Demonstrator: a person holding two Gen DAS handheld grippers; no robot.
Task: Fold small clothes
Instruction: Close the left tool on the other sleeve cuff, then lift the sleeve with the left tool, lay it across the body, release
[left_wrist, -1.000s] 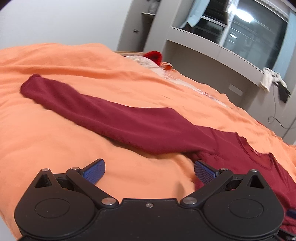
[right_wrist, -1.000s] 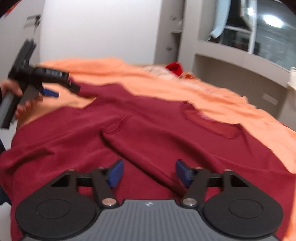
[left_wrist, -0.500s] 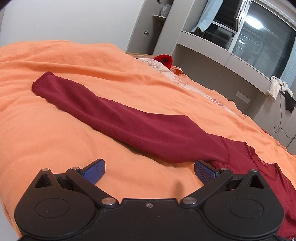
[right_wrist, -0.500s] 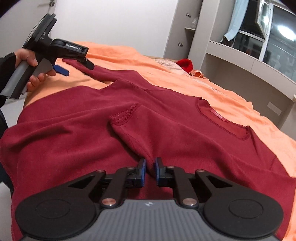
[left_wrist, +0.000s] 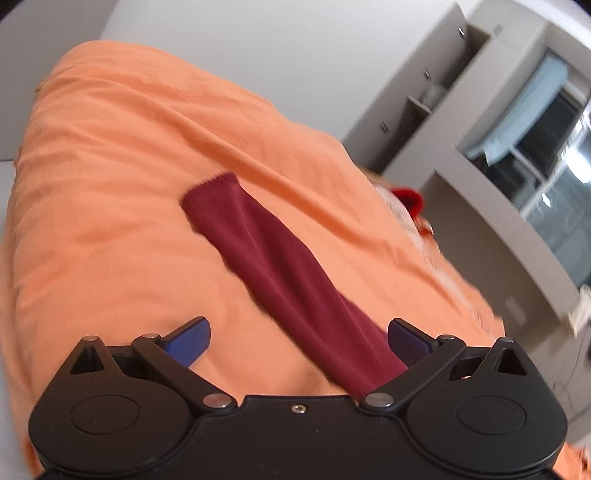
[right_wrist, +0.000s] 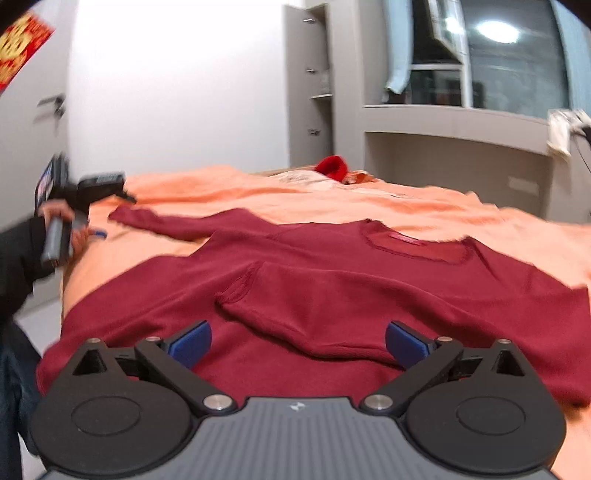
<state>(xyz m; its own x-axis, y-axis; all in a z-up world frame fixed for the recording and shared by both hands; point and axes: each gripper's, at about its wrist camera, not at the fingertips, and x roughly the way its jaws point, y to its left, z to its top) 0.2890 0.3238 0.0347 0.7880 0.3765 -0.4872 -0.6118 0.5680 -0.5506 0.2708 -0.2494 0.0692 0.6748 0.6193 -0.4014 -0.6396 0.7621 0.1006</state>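
A dark red long-sleeved shirt (right_wrist: 369, 280) lies flat on the orange bed cover (right_wrist: 369, 199). One sleeve (right_wrist: 295, 306) is folded across its body. My right gripper (right_wrist: 298, 334) hovers over that folded sleeve, its jaws opening wide; the sleeve lies between them, untouched by the pads. The other sleeve (left_wrist: 280, 273) stretches out straight to its cuff (left_wrist: 210, 184). My left gripper (left_wrist: 297, 332) is open just above this sleeve, which runs close past the right finger. The right wrist view shows the left gripper (right_wrist: 99, 184) held in a hand (right_wrist: 62, 218) at the far left.
A small red item (right_wrist: 332, 166) and patterned cloth lie at the far end of the bed. Grey cabinets and a window shelf (right_wrist: 454, 122) stand behind. The bed's left edge (left_wrist: 14, 221) drops to the floor. A person's dark sleeve (right_wrist: 18, 258) is at the left.
My right gripper closed over the folded sleeve, then opened wide, leaving it on the shirt. My left gripper slid along the outstretched sleeve toward the cuff and rolled, staying open.
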